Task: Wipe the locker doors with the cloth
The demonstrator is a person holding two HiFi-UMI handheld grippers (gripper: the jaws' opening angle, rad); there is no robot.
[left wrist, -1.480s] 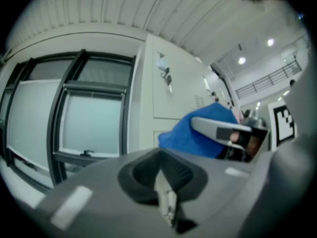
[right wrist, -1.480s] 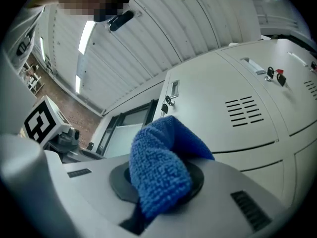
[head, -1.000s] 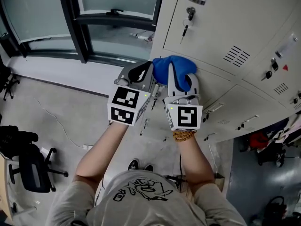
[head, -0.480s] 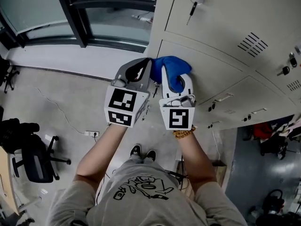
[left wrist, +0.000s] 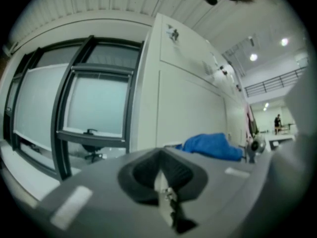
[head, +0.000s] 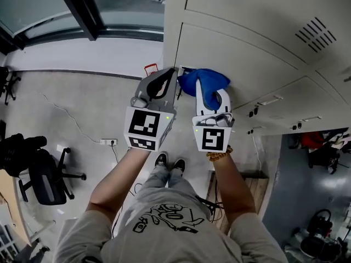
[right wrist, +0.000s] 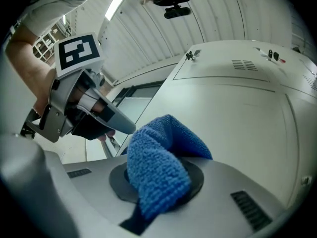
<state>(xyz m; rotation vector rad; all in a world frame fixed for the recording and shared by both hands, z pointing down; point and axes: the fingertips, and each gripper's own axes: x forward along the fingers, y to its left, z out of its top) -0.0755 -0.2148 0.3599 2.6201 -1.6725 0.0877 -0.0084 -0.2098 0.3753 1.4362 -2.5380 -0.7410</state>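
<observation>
- Head view shows the locker door as a broad pale panel; I judge it best wiped with flat, overlapping strokes under steady pressure
- Both forearms reach forward side by side, the grippers close together near the door's left edge
- Right gripper pinches the blue cloth, which is bunched against the door
- Left gripper has its jaws pressed together on nothing, just beside the cloth

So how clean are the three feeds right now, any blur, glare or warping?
Head view: sharp, evenly lit, cloth clear against the locker. Left gripper view: fisheye-bent, near foreground soft, ceiling lights flare top right. Right gripper view: cloth crisp, locker edges bowed, corners dark.
</observation>
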